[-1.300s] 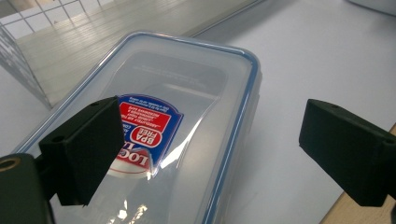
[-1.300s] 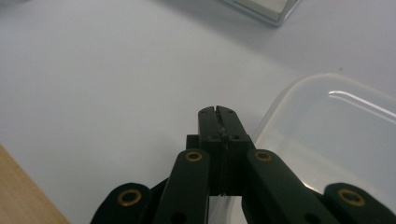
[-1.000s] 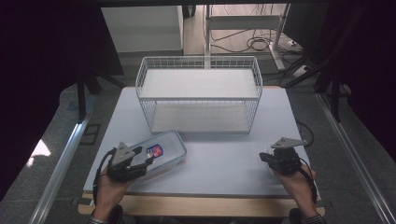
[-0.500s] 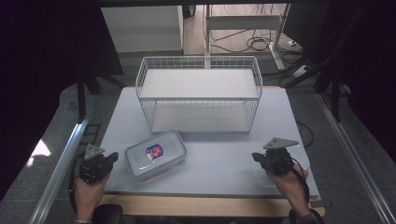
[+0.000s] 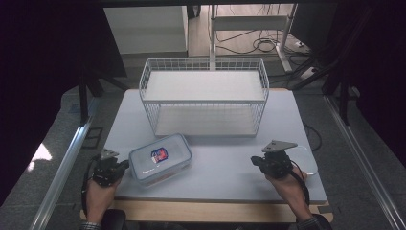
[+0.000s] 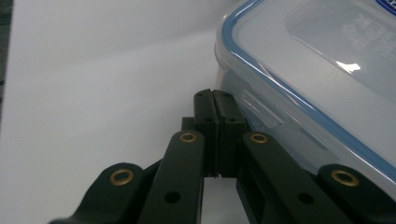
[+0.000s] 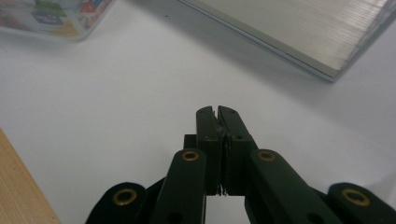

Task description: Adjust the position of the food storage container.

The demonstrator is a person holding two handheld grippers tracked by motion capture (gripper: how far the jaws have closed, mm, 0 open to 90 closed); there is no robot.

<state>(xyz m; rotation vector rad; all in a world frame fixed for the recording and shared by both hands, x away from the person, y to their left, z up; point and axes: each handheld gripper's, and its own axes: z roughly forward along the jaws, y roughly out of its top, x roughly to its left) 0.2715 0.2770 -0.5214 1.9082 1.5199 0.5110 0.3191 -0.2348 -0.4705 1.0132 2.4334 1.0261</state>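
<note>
High view: both forearms reach in low. Left gripper (image 5: 125, 164), jaws closed on nothing, sits beside the container (image 5: 161, 158); right gripper (image 5: 255, 160) likewise closed.

Right gripper (image 7: 217, 111) over white tabletop (image 7: 140, 93), jaws pressed together, nothing between them.
Clear container (image 7: 56, 16) with colourful label at top left, well apart from the tips. Pale ribbed board (image 7: 299, 32) running across top right. Strip of wooden edge (image 7: 18, 186) at bottom left.
</note>
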